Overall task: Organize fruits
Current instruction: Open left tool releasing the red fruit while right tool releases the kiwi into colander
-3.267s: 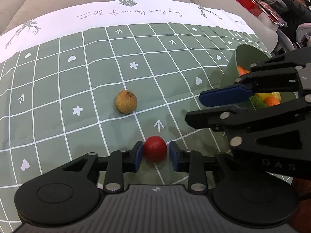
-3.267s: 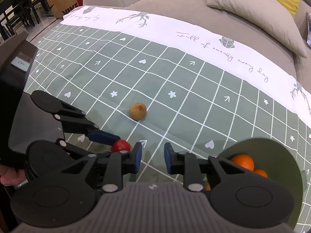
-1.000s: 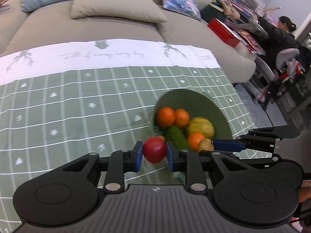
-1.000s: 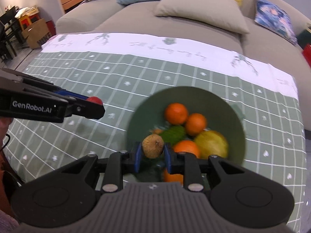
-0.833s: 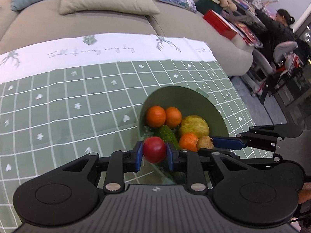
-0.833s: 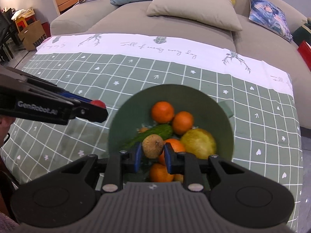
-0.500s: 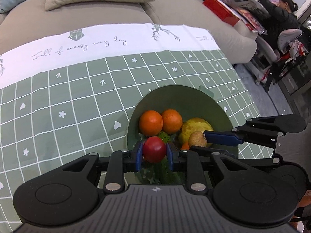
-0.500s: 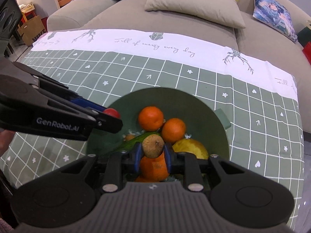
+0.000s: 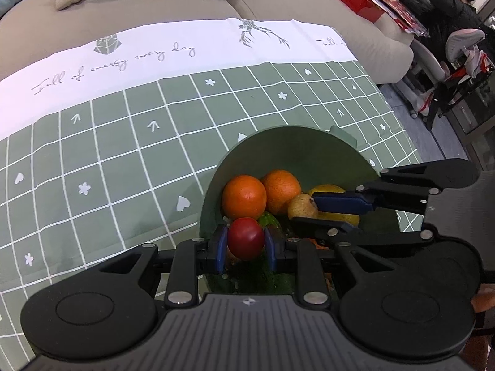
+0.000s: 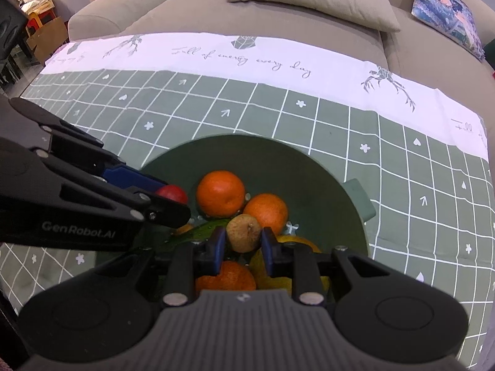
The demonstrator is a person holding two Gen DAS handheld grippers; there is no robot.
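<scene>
Over the bowl: we are holding both grippers above a green bowl [image 10: 349, 198] sitting near the right edge of the checked tablecloth [image 9: 123, 160].
Left gripper [image 9: 246, 245]: we are pinching a small red fruit [image 9: 246, 238] between its blue pads, just over the bowl's near-left rim.
Right gripper [image 10: 244, 247]: we are pinching a small brown fruit [image 10: 243, 232] between its pads, above the middle of the bowl.
Bowl contents: two oranges [image 10: 220, 194] are lying side by side toward the far side, with a yellow fruit [image 9: 328, 190], a dark green one [image 9: 270, 219] and another orange [image 10: 225, 276] sitting lower down.
Backdrop: a beige sofa [image 10: 278, 21] with cushions is running along the cloth's far edge; a person [image 9: 451, 3] is sitting beyond the far-right corner.
</scene>
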